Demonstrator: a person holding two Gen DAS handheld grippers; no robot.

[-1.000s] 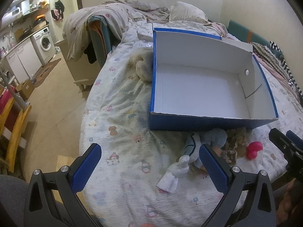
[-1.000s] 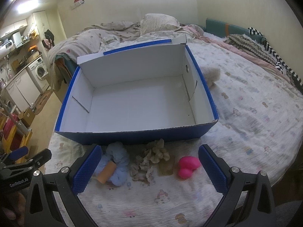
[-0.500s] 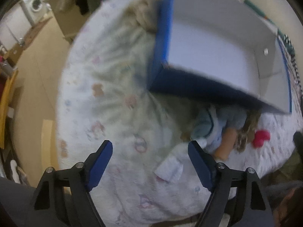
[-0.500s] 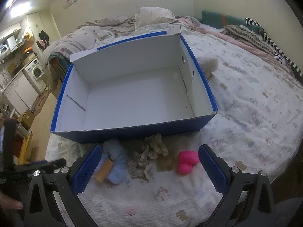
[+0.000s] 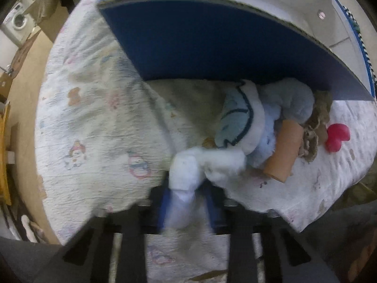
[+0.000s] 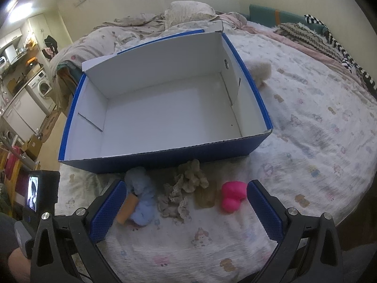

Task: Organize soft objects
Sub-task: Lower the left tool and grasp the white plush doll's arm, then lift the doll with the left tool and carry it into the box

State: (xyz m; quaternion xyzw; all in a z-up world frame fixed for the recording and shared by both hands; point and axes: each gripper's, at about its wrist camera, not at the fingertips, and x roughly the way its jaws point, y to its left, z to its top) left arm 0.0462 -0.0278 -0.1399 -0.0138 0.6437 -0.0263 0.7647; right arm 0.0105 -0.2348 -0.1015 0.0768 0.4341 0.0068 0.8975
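A blue cardboard box (image 6: 165,158) with a white empty inside stands on the bed. In front of it lie a blue plush toy (image 6: 142,195), a beige curly plush (image 6: 186,186) and a pink soft toy (image 6: 232,195). In the left wrist view my left gripper (image 5: 186,202) is shut on the white foot of the blue plush toy (image 5: 266,127), low over the bed edge. The pink toy (image 5: 337,136) lies at the right there. My right gripper (image 6: 186,214) is open and empty, held above the toys.
A fluffy cream plush (image 6: 259,70) lies beside the box's right wall. The patterned bedsheet (image 6: 318,129) stretches to the right. Rumpled blankets and a pillow (image 6: 188,14) lie behind the box. The bed edge and floor (image 5: 21,94) are at the left.
My left gripper dropped toward the bed and closed on the white end of the blue plush. My right gripper stayed nearly still and open.
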